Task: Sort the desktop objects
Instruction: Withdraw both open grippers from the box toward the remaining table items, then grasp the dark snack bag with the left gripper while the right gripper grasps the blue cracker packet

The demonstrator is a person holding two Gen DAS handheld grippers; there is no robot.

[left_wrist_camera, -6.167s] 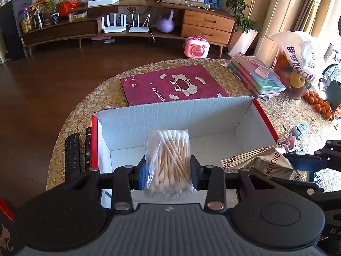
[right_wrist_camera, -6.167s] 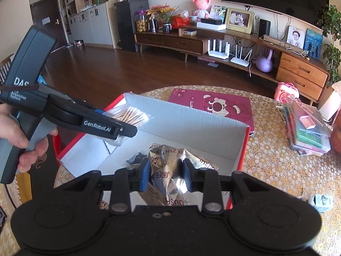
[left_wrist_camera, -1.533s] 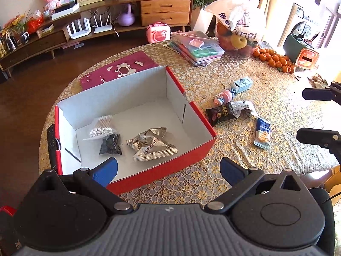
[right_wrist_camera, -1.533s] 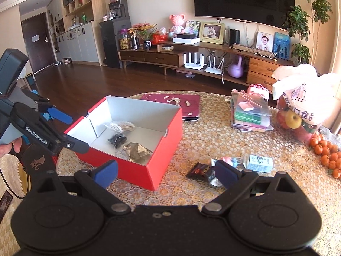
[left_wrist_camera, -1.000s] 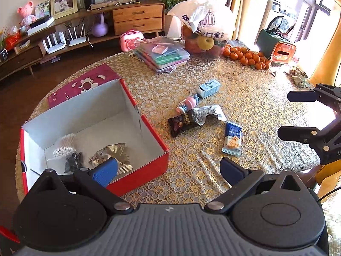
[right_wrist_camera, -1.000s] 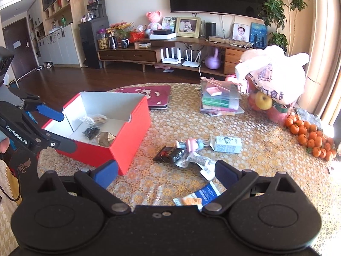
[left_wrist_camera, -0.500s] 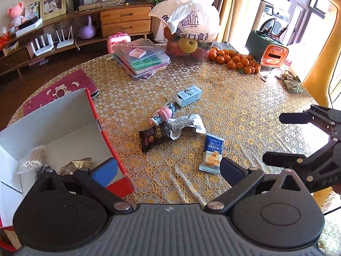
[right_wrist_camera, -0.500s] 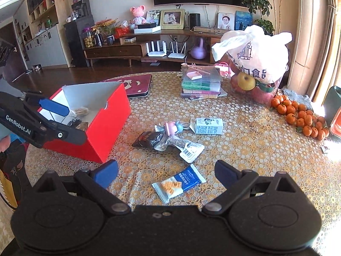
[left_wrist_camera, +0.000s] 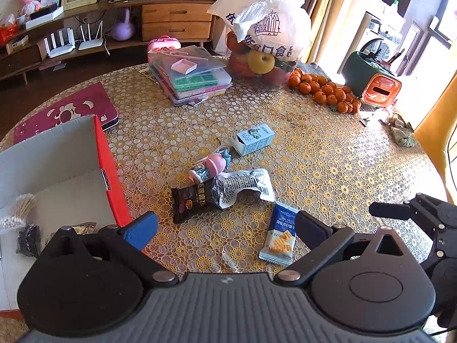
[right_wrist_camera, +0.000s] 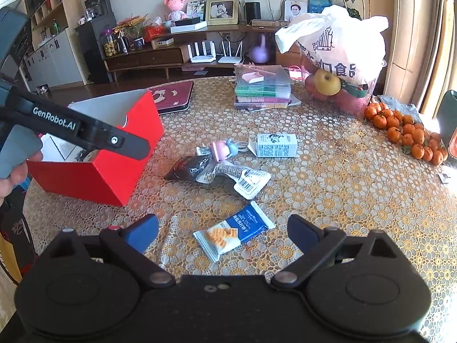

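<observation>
Both grippers, left [left_wrist_camera: 225, 225] and right [right_wrist_camera: 222, 231], hang wide open and empty above a blue-and-white foil cracker packet [right_wrist_camera: 232, 234] on the gold-patterned tablecloth [right_wrist_camera: 342, 188]. Since half a second ago both have swung rightward from the red cardboard box [right_wrist_camera: 114, 160].

Red box [right_wrist_camera: 114, 168], white inside; gold floral lace tablecloth [left_wrist_camera: 314, 157]; blue-and-white cracker packet [right_wrist_camera: 232, 234]; black snack packet [left_wrist_camera: 194, 203]; pale blue carton [left_wrist_camera: 252, 143]; orange tangerines [left_wrist_camera: 325, 93].
</observation>
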